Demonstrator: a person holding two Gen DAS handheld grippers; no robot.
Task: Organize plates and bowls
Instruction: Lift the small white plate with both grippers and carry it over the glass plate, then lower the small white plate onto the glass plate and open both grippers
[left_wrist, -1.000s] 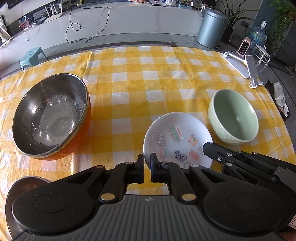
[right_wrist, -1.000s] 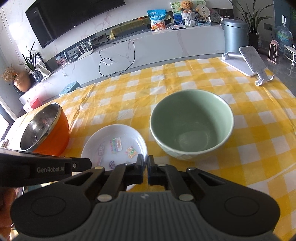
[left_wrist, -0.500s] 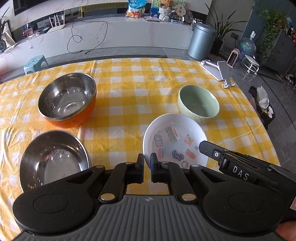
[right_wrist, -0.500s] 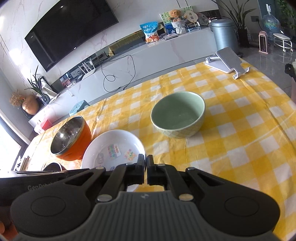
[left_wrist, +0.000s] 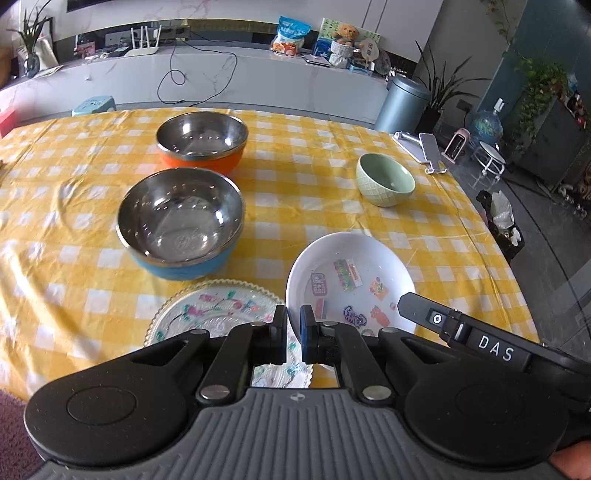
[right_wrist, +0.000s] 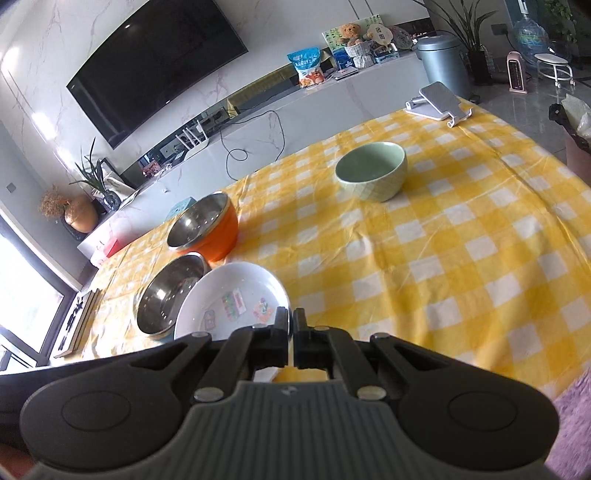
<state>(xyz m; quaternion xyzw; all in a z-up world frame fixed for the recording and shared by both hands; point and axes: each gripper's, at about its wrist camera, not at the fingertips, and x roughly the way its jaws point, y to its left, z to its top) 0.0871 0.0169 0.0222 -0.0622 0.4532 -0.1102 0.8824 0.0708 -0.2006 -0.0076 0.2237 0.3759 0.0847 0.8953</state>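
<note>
Gripping opposite sides of the white sticker-decorated plate (left_wrist: 351, 280), both grippers had their jaws clamped on its rim: the left gripper (left_wrist: 293, 328) on the near-left edge, the right gripper (right_wrist: 290, 328) on the right edge. The plate appeared lifted off the yellow checked cloth of the bench (left_wrist: 332, 206), though how far off could not be told. Just left of it, partly hidden behind the left gripper, lay a scalloped floral plate (left_wrist: 210, 310) flat on the cloth. Beyond that sat a steel bowl with a blue outer shell (left_wrist: 181, 221), and farther back a steel bowl with an orange shell (left_wrist: 201, 142), the two close together. A pale green ceramic bowl (left_wrist: 386, 179) stood upright, well apart from the others, toward the far right of the bench. A white phone stand (right_wrist: 437, 99) rested near the bench's far corner.
</note>
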